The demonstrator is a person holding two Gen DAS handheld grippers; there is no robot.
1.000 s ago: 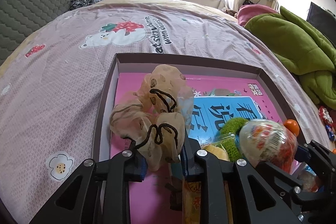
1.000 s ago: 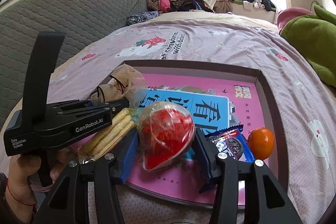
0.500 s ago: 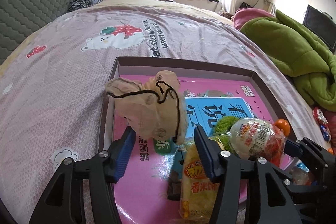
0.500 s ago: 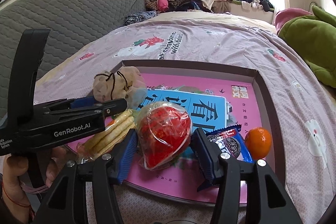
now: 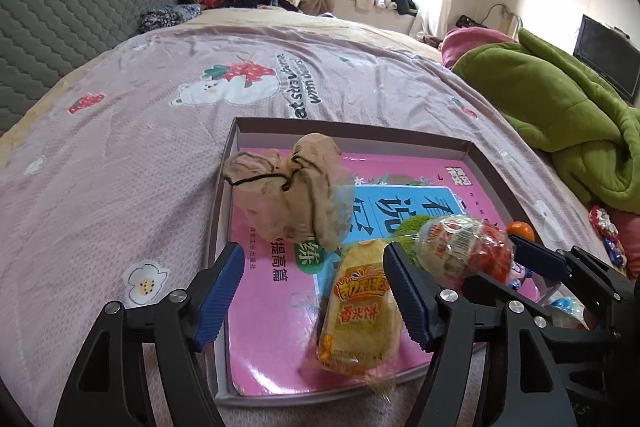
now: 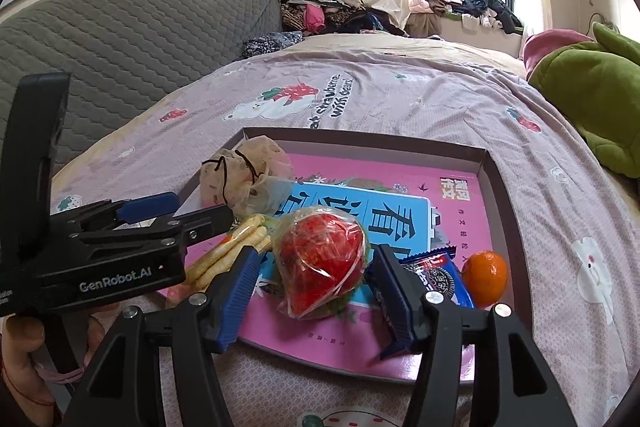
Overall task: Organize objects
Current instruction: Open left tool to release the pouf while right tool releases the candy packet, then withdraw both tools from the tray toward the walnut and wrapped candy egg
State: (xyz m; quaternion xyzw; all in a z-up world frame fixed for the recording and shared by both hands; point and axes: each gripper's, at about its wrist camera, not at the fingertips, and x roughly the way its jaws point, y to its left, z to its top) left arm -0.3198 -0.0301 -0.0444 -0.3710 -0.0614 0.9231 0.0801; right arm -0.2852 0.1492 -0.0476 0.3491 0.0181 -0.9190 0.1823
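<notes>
Looks mostly done: the scrunchie (image 5: pixel 292 187) and wrapped strawberry toy (image 6: pixel 320 263) both sit in the tray (image 6: pixel 496 179) on the bed, left tool (image 5: pixel 314 291) and right tool (image 6: pixel 314 297) just opened, leaving strays by the green blanket (image 5: pixel 560 115).

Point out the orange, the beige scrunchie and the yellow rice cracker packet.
orange (image 6: pixel 485 279): right wrist view, middle of its peel.
beige scrunchie (image 5: pixel 288 195): left wrist view, central folds.
yellow rice cracker packet (image 5: pixel 362 307): left wrist view, printed front.
</notes>
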